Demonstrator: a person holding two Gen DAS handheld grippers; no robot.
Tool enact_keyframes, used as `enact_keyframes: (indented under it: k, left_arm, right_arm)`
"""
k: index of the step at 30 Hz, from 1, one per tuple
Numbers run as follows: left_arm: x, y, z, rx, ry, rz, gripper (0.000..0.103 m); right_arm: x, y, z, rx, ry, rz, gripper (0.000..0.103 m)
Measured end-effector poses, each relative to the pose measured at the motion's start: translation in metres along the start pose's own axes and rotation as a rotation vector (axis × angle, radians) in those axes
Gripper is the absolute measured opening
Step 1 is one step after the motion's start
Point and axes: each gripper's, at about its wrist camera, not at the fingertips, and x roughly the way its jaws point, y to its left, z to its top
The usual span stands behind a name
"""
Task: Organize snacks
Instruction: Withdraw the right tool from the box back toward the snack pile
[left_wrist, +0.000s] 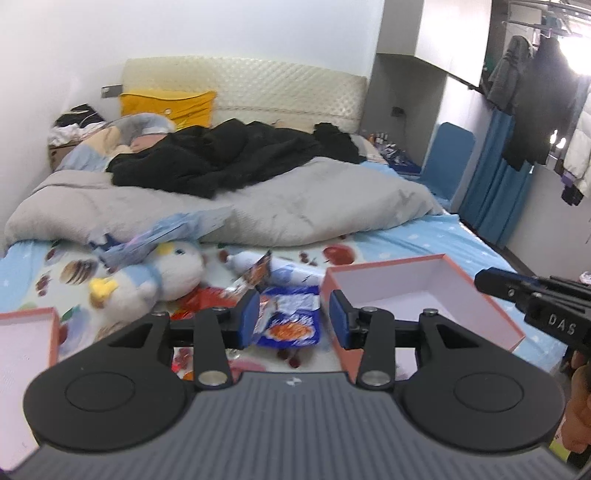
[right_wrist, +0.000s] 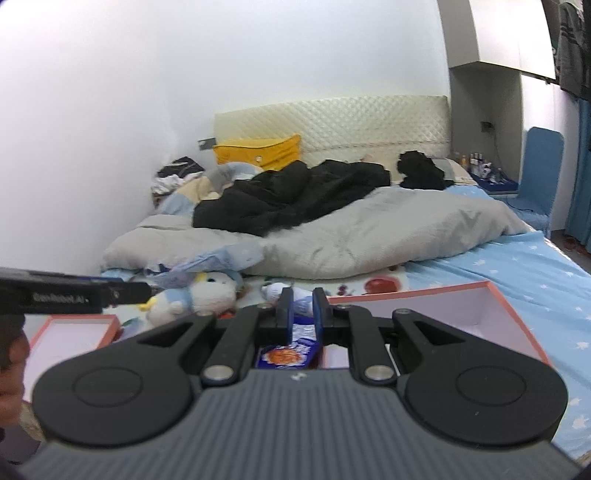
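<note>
- Blue foil snack pouch (left_wrist: 291, 319): lies flat on the printed bedsheet (left_wrist: 424, 236), just ahead of and below my left gripper (left_wrist: 293, 314), framed in the gap betw. its pads. Judged light, crinkly, slippery film; contents prob. brittle, so squeeze gently. Best hold looks like the crimped top edge or a side seam, not the puffed middle.
- Same pouch seen from my right gripper (right_wrist: 300, 312): directly under and betw. its pads, lower part showing behind the jaw linkage.
- Left jaws: spread wide, nothing pinched.
- Right jaws: narrow gap, pads not touching; I can't tell for sure whether they pinch anything. The white thing in the gap looks to lie beyond the tips.
- White bottle (left_wrist: 280, 267): on its side, beyond my left tips, past the pouch. Judged stiff, round, liable to roll; grip across the body.
- Small dark sachet (left_wrist: 256, 273): propped by the bottle, ahead-left of left tips. Thin, floppy; take by an edge.
- Red wrapper (left_wrist: 201, 299): left of my left-hand pad, partly hidden. Type unclear.
- Pink box (left_wrist: 424, 295): open, white inside, no contents seen, just right of my left jaws; likely drop spot. Rigid card.
- Second pink tray (left_wrist: 26, 343): far left of left jaws, cut off by frame.
- Plush duck (left_wrist: 147, 277): ahead-left, soft, not a snack.
- Grey duvet (left_wrist: 295, 199): well beyond the tips.
</note>
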Motion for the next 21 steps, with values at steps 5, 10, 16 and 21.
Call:
enact_keyframes:
  k: [5, 10, 16, 21]
  left_arm:
    - [-0.015, 0.016, -0.020, -0.025, -0.002, 0.024, 0.048]
    - [-0.029, 0.029, -0.038, -0.025, -0.002, 0.040, 0.048]
    - [-0.036, 0.040, -0.056, -0.036, 0.017, 0.071, 0.048]
    - [-0.043, 0.048, -0.077, -0.048, 0.043, 0.087, 0.048]
  right_arm:
    - [-0.001, 0.022, -0.009, -0.011, 0.004, 0.010, 0.015]
    - [-0.001, 0.041, -0.020, 0.001, 0.021, 0.048, 0.015]
    - [-0.002, 0.056, -0.039, -0.011, 0.054, 0.066, 0.015]
    - [-0.002, 0.062, -0.063, -0.004, 0.107, 0.084, 0.015]
